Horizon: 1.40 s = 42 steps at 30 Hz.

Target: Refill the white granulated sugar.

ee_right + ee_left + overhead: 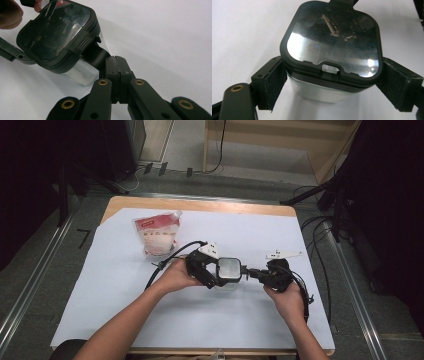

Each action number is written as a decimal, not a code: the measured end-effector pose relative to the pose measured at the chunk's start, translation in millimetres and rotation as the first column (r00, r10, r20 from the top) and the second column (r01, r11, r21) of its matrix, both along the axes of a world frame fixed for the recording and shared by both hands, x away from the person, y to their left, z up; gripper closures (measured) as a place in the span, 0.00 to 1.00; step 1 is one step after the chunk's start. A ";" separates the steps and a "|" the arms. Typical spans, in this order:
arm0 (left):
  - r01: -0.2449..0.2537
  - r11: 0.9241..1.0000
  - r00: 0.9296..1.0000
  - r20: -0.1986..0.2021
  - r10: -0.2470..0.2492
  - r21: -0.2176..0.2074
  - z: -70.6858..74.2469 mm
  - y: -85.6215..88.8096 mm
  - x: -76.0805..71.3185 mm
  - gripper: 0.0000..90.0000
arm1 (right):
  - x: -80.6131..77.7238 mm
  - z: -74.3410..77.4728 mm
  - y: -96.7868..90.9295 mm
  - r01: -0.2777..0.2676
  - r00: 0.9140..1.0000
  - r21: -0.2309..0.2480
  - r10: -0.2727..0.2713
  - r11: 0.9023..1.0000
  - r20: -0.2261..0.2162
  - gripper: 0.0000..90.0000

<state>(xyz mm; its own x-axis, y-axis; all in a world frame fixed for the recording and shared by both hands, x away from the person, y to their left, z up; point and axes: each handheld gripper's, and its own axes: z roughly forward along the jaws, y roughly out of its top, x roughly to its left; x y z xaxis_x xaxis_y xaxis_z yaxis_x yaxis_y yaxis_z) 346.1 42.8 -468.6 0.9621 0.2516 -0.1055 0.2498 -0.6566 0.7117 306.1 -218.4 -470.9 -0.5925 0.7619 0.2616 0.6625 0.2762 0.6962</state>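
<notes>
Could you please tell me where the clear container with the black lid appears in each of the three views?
High view: the container sits at the centre of the table, between the two grippers.
Left gripper view: it spans the middle and top, between the black fingers.
Right gripper view: upper left, its lid tab pinched.
Shared landmark: the glossy black lid.

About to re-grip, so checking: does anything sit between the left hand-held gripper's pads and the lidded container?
Nothing visible: the left hand-held gripper pads flank the container directly, bare on both sides.
</notes>
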 end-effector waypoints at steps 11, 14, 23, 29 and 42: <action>0.004 1.000 1.000 0.014 -0.004 0.018 4.9 1.1 -1.8 0.18 | 0.0 0.1 0.9 0.003 1.000 -0.001 -0.003 1.000 -0.007 1.00; 0.009 1.000 1.000 0.018 -0.010 0.025 6.2 1.6 -1.5 0.18 | -0.2 0.2 1.6 0.002 1.000 0.000 -0.002 1.000 -0.007 1.00; 0.010 1.000 1.000 0.026 -0.010 0.022 7.6 0.3 -2.8 0.18 | -0.2 0.1 1.4 0.001 1.000 -0.001 -0.001 1.000 -0.009 1.00; 0.006 1.000 1.000 0.029 -0.007 0.024 7.9 0.2 -3.1 0.18 | -0.2 0.3 1.7 0.002 1.000 0.002 -0.002 1.000 -0.010 1.00; 0.005 1.000 1.000 0.028 -0.006 0.019 9.1 0.6 -2.2 0.18 | -0.9 0.8 2.1 0.000 1.000 -0.001 0.000 1.000 -0.007 1.00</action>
